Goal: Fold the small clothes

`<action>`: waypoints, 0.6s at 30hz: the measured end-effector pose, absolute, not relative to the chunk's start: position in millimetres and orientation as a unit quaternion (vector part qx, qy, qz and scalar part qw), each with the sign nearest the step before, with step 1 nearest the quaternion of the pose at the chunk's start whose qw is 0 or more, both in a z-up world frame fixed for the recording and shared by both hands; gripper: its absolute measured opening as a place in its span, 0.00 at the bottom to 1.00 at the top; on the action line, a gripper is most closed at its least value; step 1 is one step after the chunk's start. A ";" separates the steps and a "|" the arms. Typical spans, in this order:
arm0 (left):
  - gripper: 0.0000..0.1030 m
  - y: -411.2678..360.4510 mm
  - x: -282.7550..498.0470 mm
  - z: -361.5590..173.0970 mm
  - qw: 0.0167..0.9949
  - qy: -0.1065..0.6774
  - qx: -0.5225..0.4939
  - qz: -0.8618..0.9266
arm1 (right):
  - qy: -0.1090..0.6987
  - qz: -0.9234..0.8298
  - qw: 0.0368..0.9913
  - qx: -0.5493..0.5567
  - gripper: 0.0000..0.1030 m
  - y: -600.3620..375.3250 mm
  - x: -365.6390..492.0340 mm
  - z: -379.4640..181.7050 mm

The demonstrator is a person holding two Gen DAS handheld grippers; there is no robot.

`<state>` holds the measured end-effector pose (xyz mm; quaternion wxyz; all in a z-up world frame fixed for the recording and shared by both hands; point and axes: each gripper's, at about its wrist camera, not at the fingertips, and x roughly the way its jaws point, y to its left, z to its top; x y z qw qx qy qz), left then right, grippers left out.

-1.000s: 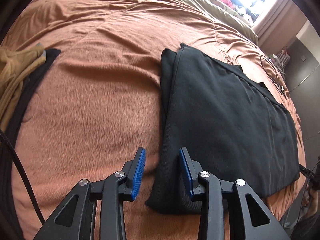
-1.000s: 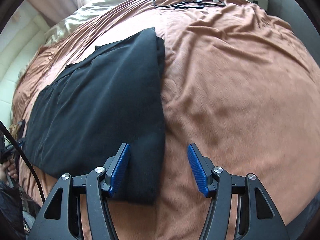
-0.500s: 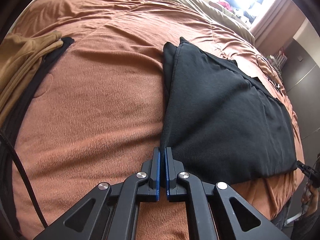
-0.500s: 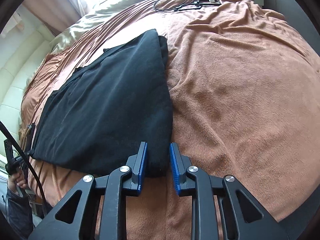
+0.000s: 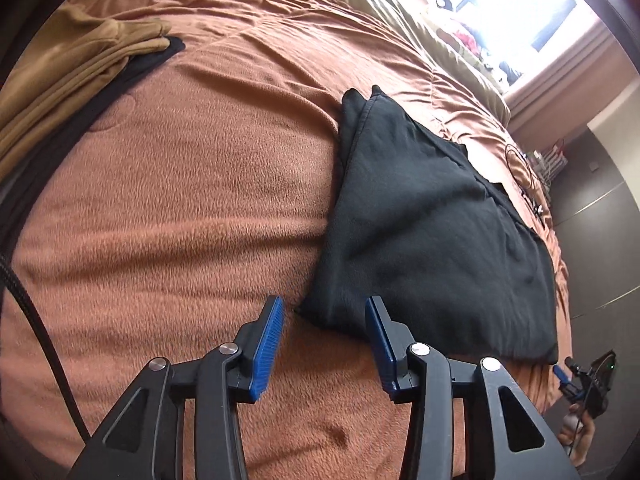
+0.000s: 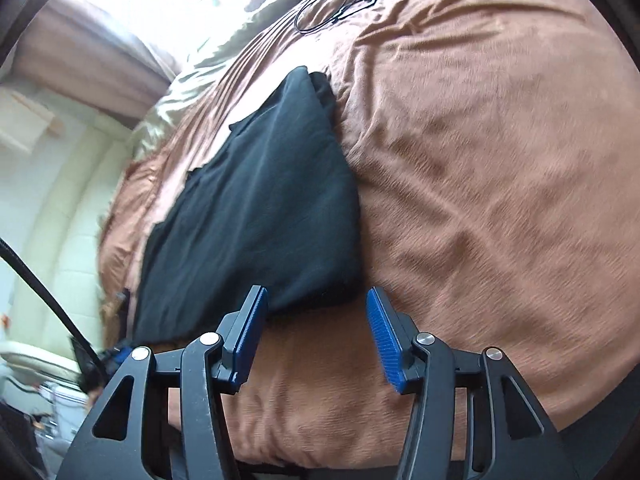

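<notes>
- A folded black garment (image 5: 432,232) lay flat on a rust-brown blanket (image 5: 180,208) covering a bed.
- The left gripper (image 5: 325,322) had just been opening; its blue pads (image 5: 269,340) stood apart, straddling the garment's near corner without pressing on it.
- The right gripper (image 6: 316,316) had also just been opening; its jaws were parted around the garment's other near corner (image 6: 320,288), gripping nothing.
- A pile of tan clothing (image 5: 68,76) sat at the blanket's far left, well apart from the garment.
- A thin black cable (image 6: 332,4) lay coiled on the blanket beyond the garment.
</notes>
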<state>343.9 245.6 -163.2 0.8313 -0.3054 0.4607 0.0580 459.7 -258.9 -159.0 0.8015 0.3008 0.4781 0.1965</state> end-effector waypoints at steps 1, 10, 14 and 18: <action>0.44 244.6 342.0 -162.9 0.830 0.459 -0.311 0.057 | 0.478 0.203 0.794 0.316 0.48 -257.8 459.3 -162.9; 0.59 236.8 336.5 -169.6 0.818 0.446 -0.360 0.040 | 0.473 0.202 0.766 0.386 0.48 -255.8 477.2 -198.4; 0.59 234.6 344.1 -180.9 0.808 0.445 -0.385 0.041 | 0.460 0.196 0.756 0.422 0.48 -260.2 480.1 -209.7; 0.59 234.9 353.9 -188.0 0.806 0.435 -0.400 0.044 | 0.441 0.186 0.753 0.452 0.48 -262.0 482.0 -218.5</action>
